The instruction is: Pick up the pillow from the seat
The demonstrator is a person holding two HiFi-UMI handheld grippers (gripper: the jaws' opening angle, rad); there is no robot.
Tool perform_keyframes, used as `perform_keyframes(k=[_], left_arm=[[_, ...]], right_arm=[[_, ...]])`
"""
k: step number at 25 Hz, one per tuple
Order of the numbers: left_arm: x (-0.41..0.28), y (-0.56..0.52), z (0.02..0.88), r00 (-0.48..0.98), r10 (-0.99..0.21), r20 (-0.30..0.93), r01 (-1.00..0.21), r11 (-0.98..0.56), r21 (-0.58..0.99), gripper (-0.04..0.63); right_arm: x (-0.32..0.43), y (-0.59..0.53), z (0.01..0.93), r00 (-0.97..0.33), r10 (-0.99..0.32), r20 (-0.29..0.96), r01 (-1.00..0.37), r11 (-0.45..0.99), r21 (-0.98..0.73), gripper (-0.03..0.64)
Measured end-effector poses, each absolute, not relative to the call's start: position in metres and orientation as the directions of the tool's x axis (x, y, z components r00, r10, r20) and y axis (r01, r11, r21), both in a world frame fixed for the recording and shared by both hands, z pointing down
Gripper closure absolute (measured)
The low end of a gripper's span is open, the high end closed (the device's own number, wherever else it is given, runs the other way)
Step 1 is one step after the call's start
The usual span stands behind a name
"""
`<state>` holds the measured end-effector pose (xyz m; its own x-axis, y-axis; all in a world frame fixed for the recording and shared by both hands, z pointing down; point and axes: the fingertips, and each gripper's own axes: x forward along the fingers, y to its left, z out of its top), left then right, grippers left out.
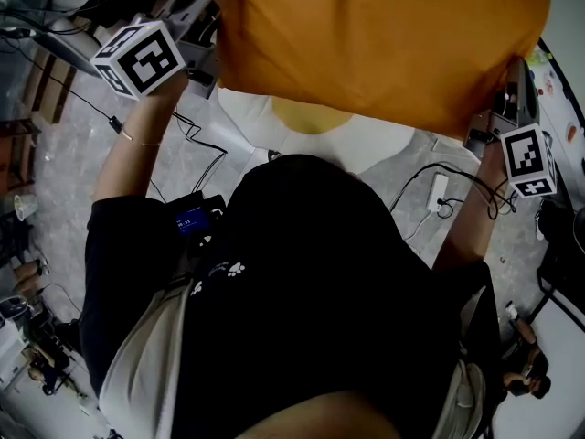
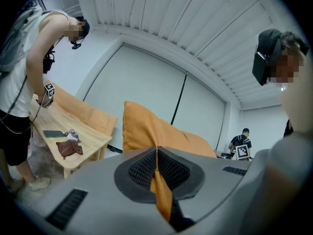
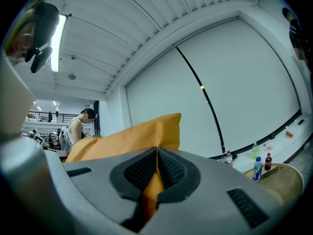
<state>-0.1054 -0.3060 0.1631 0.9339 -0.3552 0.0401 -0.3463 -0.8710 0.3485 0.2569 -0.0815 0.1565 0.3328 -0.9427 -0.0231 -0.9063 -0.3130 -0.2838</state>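
An orange pillow (image 1: 375,39) hangs in the air at the top of the head view, stretched between my two grippers. My left gripper (image 1: 216,58) is shut on the pillow's left edge, its marker cube to the left of it. My right gripper (image 1: 505,94) is shut on the right edge, its cube just below. In the left gripper view the pillow (image 2: 146,131) rises beyond the jaws, and orange fabric is pinched in the left gripper (image 2: 157,166). The right gripper view shows the same: the pillow (image 3: 132,136) beyond, with fabric clamped in the right gripper (image 3: 156,168). The white seat (image 1: 384,144) lies under the pillow.
Cables and a white power strip (image 1: 438,192) lie on the grey floor around the seat. A wooden bench (image 2: 78,141) with a person bent over it stands off to the left. Bottles (image 3: 257,168) stand on a round table to the right.
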Motion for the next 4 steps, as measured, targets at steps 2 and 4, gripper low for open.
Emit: perform_keyframes(k=[2,4], left_arm=[[-0.106,-0.3068,0.1646,0.933,-0.357,0.041,-0.348,-0.87,0.35,0.581],[-0.1071,-0.3076,0.1663,0.932,-0.359,0.043,-0.351,-0.868,0.353,0.583]], right_arm=[[0.2566,-0.0825,0.1585,0.331,-0.943,-0.021,-0.906,-0.312,-0.288,0.595],[0.2559,-0.0836,0.1606,0.329,-0.944,-0.019,-0.905,-0.309,-0.292,0.595]])
